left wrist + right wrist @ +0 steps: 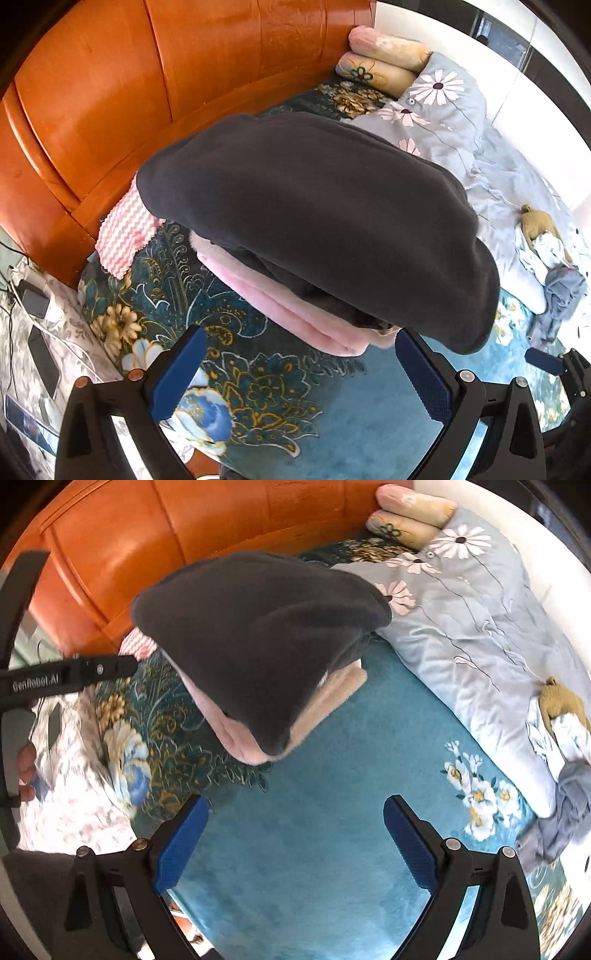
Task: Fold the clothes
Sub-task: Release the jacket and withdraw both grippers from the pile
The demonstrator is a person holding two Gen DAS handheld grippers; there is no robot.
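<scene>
- Bright daylight; white overexposure along the upper right rim.
- Glossy sheen on the orange headboard [110, 92].
- Strong fisheye curvature, dark corner vignetting.
- Slight motion blur on the dark garment [258, 627] in the right wrist view.

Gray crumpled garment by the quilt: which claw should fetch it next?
Probably right. The gray crumpled garment lies at the right edge of both views, and the right claw, open and empty, is on that side. The left claw, also open, faces the folded stack.
</scene>
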